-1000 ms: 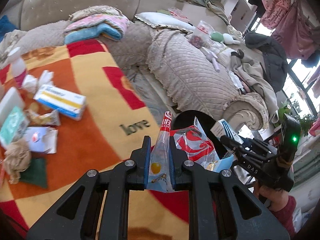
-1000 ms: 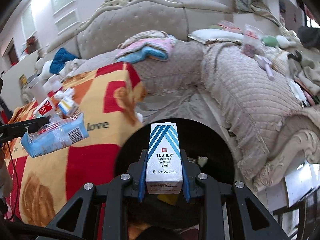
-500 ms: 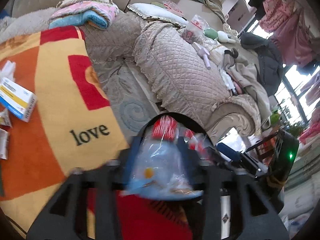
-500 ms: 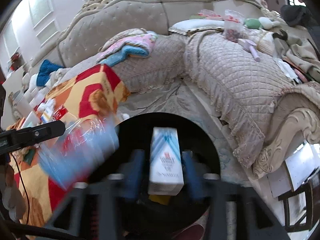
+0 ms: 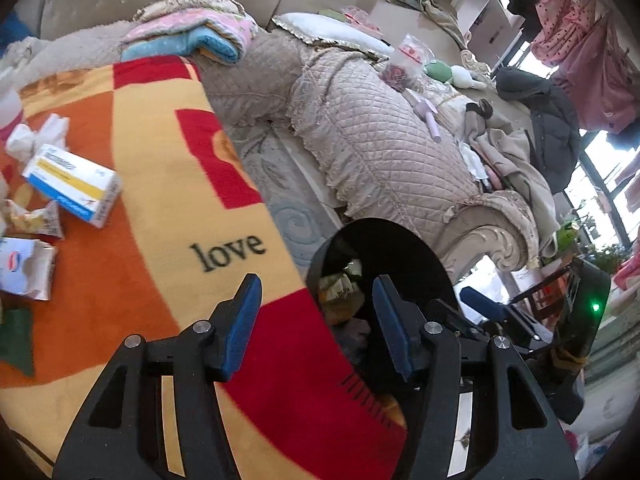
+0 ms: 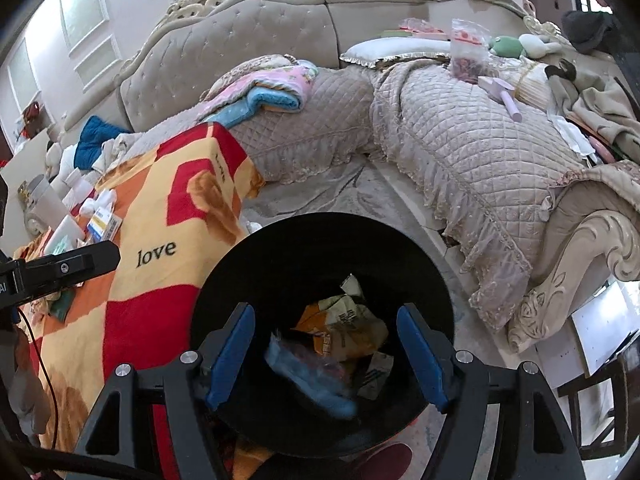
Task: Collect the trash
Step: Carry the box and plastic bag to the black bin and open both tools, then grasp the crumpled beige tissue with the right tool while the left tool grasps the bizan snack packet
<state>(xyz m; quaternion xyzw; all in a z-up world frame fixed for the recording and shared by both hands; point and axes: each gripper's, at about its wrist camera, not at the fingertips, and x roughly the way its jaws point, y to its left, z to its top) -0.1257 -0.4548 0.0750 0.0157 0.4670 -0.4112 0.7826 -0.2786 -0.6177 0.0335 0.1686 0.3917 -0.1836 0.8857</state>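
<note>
Both grippers hang above the black bin [image 6: 320, 248], the right gripper [image 6: 326, 354] directly over its mouth with fingers spreading wider and nothing between them, so whatever it carries drops straight in; wrappers [image 6: 340, 328] already lie at the bottom. The left gripper [image 5: 316, 328] sits at the bin's rim, fingers apart and empty. More trash waits on the checked blanket [image 5: 160, 184], the medicine box [image 5: 74, 184] and crumpled tissue [image 5: 34, 136] among it, well apart from the bin with nothing blocking.
</note>
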